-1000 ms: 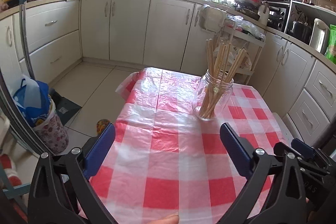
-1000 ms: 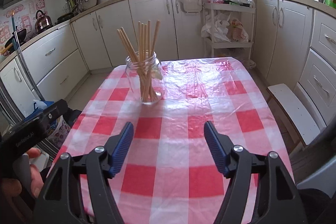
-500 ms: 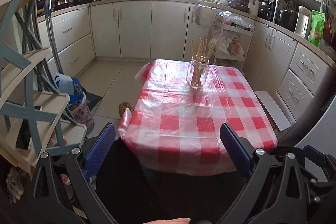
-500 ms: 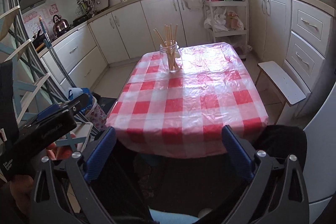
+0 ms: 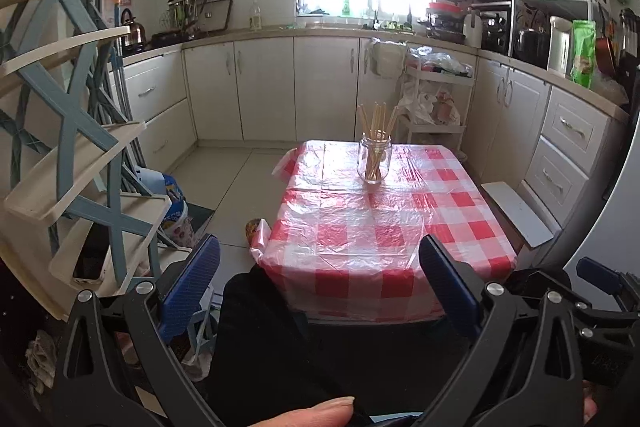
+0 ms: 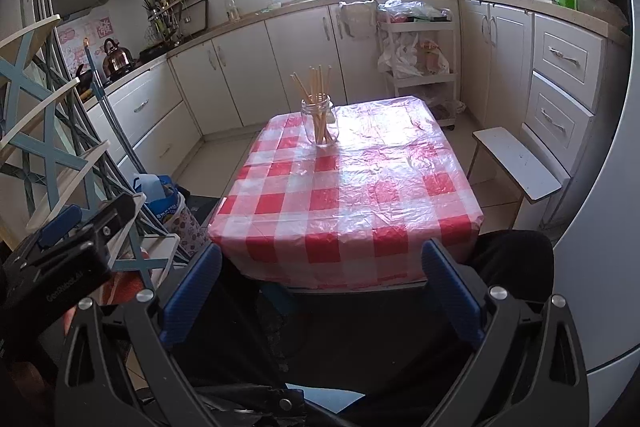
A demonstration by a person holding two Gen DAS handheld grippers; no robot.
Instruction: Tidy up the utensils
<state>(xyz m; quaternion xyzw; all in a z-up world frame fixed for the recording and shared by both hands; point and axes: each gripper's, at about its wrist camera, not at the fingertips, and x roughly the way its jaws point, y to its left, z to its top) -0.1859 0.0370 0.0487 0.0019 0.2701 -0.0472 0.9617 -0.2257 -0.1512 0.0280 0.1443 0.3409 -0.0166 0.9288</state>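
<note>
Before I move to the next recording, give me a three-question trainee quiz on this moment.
1. True or false: the chopsticks stand inside the glass jar.
2. What is the left gripper holding? A) a chopstick B) the jar C) nothing
3. Fill in: the jar stands on the table toward its ____ end, seen from the grippers.

Key: 1 true. 2 C; its jaws are wide apart and short of the table, as are those of the right gripper. 3 far.
</note>
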